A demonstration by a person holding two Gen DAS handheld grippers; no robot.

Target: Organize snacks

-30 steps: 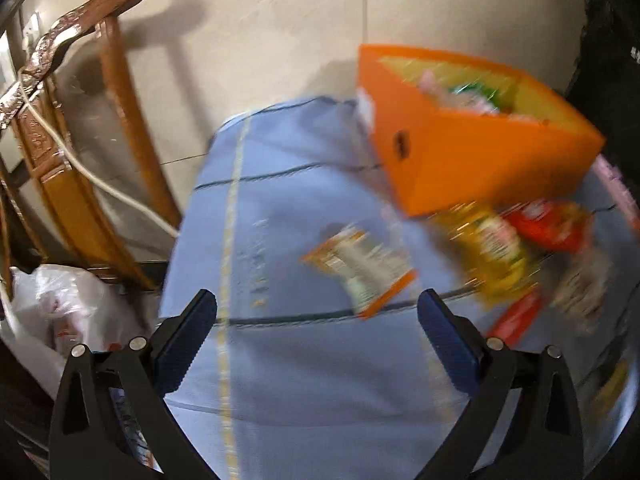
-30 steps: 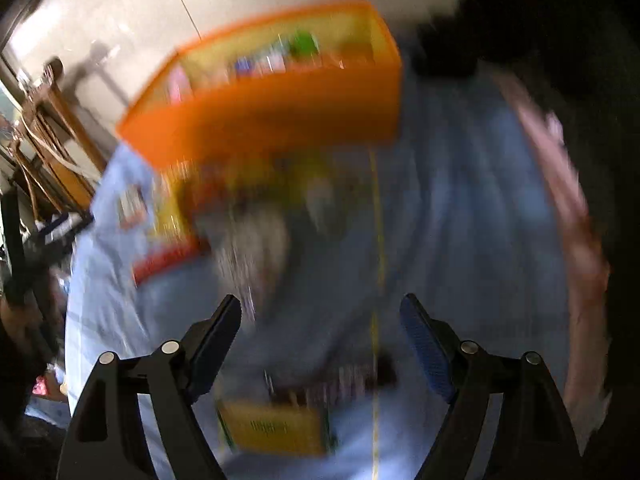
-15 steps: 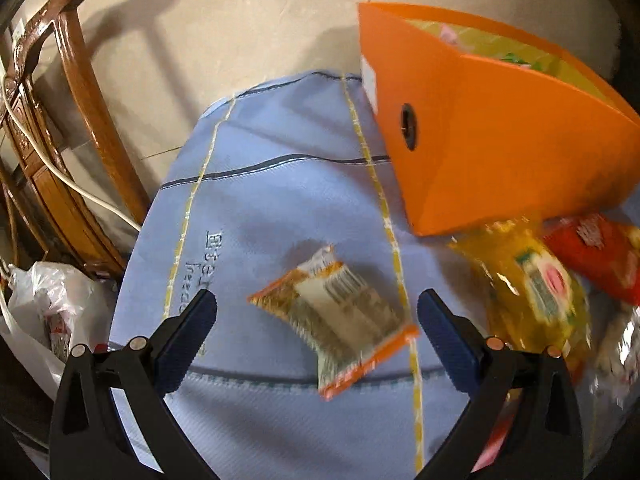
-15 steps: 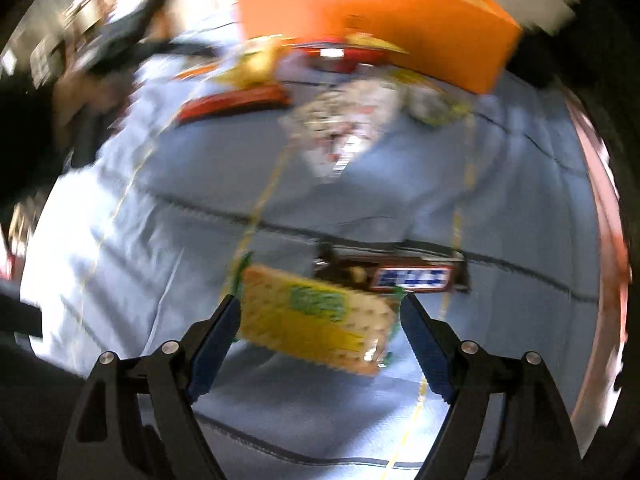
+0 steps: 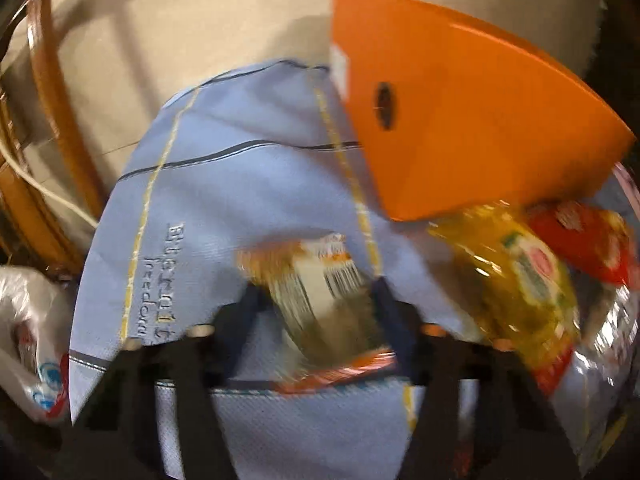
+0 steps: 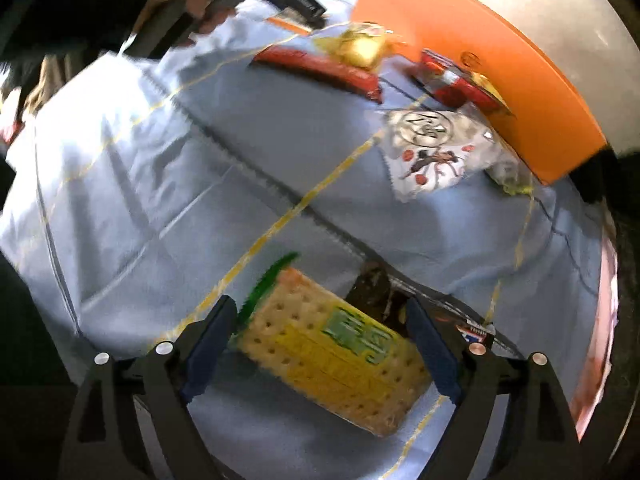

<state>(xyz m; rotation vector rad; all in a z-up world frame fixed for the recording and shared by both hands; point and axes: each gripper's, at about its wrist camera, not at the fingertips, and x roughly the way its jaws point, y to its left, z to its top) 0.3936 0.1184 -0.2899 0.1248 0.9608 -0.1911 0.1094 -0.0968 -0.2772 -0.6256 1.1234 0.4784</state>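
Note:
An orange box (image 5: 460,120) stands at the back of the blue cloth (image 5: 240,184); it also shows in the right wrist view (image 6: 500,80). My left gripper (image 5: 320,304) is narrowing around an orange-and-white snack packet (image 5: 320,292); blur hides whether the pads touch it. My right gripper (image 6: 320,332) is open, its fingers on either side of a yellow cracker pack (image 6: 332,348). A dark chocolate bar (image 6: 384,296) lies just behind the pack.
A yellow packet (image 5: 516,276) and a red packet (image 5: 588,236) lie by the box. In the right wrist view a white printed packet (image 6: 428,148), a long red packet (image 6: 320,68) and a yellow pouch (image 6: 360,44) lie on the cloth. A wooden chair (image 5: 44,140) stands left.
My left gripper has moved down onto the orange-and-white packet and its fingers have come much closer together. My right gripper has moved down so the cracker pack sits between its open fingers.

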